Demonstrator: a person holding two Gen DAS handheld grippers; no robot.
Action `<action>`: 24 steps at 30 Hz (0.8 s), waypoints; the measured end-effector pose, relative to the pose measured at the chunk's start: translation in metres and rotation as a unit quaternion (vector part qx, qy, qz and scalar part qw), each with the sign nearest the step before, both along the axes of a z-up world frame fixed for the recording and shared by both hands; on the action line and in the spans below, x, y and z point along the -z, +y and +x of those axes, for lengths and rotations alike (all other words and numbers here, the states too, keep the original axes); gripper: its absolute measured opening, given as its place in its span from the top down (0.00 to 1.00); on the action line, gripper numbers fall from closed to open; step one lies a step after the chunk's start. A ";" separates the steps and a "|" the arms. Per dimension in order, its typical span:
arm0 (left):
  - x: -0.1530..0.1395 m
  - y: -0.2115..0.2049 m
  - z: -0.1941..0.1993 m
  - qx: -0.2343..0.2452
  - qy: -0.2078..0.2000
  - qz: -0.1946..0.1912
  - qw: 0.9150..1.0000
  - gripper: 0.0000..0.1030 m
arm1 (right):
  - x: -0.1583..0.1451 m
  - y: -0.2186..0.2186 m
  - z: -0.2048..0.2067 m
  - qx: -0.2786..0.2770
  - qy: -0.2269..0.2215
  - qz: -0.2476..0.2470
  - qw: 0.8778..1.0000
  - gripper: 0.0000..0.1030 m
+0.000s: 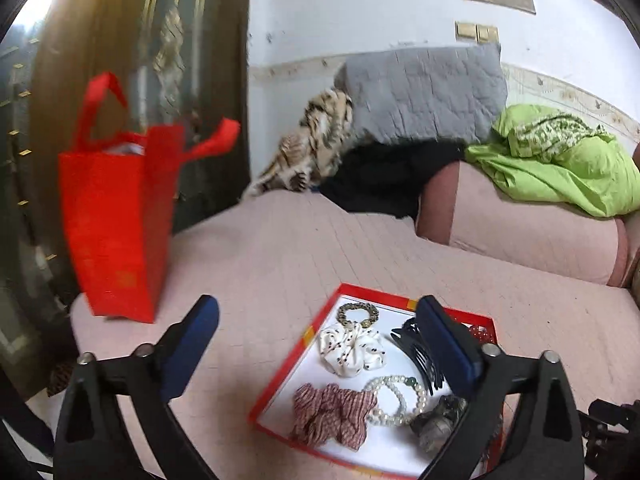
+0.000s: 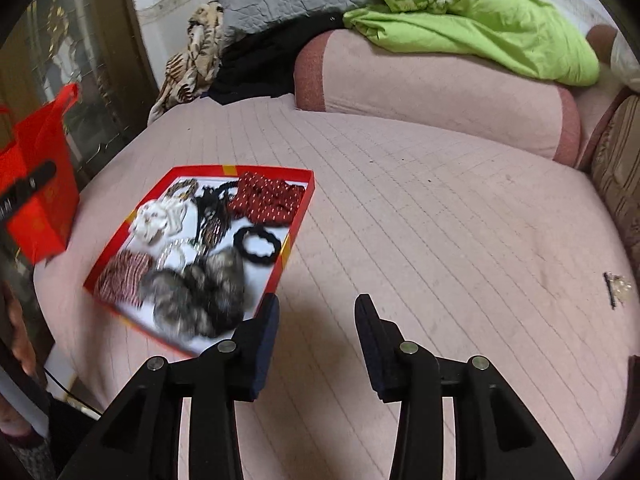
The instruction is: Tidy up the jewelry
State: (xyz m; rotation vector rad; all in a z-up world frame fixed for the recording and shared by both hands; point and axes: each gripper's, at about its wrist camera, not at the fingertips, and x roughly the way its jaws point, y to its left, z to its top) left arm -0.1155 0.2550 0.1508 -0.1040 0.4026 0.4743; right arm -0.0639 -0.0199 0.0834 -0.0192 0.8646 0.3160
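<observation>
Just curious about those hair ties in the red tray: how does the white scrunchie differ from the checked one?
The white scrunchie is pale with small dark specks; the checked scrunchie is red-and-white gingham. The white one lies mid-tray beside a gold chain bracelet; the checked one lies at the tray's near corner, by a pearl bracelet. Both are ruffled fabric.

Red tray, white inside; white dotted scrunchie; red-checked scrunchie; red bag; lime-green bedding.

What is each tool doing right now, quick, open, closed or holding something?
Left tool: open wide, holding nothing, above the red tray.
Right tool: open, holding nothing, over the bed.
</observation>
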 end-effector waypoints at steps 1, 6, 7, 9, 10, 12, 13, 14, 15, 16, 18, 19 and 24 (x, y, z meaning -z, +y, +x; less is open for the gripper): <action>-0.003 -0.005 -0.010 -0.002 -0.004 0.002 1.000 0.01 | -0.002 -0.002 -0.008 0.001 -0.006 -0.001 1.000 0.54; -0.013 -0.029 -0.044 0.003 -0.001 0.020 1.000 0.01 | -0.010 -0.005 -0.033 -0.005 -0.021 0.004 1.000 0.51; -0.015 -0.034 -0.049 0.006 0.002 0.017 1.000 0.01 | -0.011 -0.004 -0.038 -0.007 -0.025 0.003 1.000 0.51; -0.015 -0.043 -0.058 0.016 0.008 0.008 1.000 0.01 | -0.013 -0.003 -0.046 -0.010 -0.032 0.000 0.999 0.51; -0.014 -0.048 -0.063 0.021 0.016 0.000 1.000 0.01 | -0.014 -0.002 -0.050 -0.010 -0.037 -0.001 0.999 0.51; -0.012 -0.057 -0.071 0.027 0.030 -0.012 0.999 0.01 | -0.015 -0.004 -0.059 -0.011 -0.047 -0.005 0.999 0.46; -0.010 -0.061 -0.073 0.032 0.035 -0.018 0.999 0.01 | -0.016 -0.006 -0.063 -0.011 -0.052 -0.006 0.999 0.46; -0.009 -0.064 -0.075 0.037 0.041 -0.023 0.998 0.01 | -0.017 -0.007 -0.066 -0.011 -0.057 -0.008 0.998 0.45; -0.008 -0.067 -0.077 0.041 0.047 -0.028 0.998 0.01 | -0.017 -0.009 -0.069 -0.011 -0.061 -0.009 0.998 0.45; -0.007 -0.070 -0.078 0.044 0.055 -0.033 0.997 0.01 | -0.018 -0.010 -0.073 -0.011 -0.065 -0.012 0.998 0.45; -0.005 -0.073 -0.078 0.049 0.068 -0.038 0.996 0.01 | -0.019 -0.012 -0.078 -0.009 -0.070 -0.015 0.997 0.45; -0.004 -0.076 -0.079 0.049 0.077 -0.038 0.995 0.01 | -0.020 -0.013 -0.080 -0.008 -0.072 -0.015 0.997 0.45; 0.000 -0.086 -0.083 0.057 0.094 -0.034 0.993 0.01 | -0.018 -0.016 -0.087 -0.004 -0.074 -0.016 0.997 0.42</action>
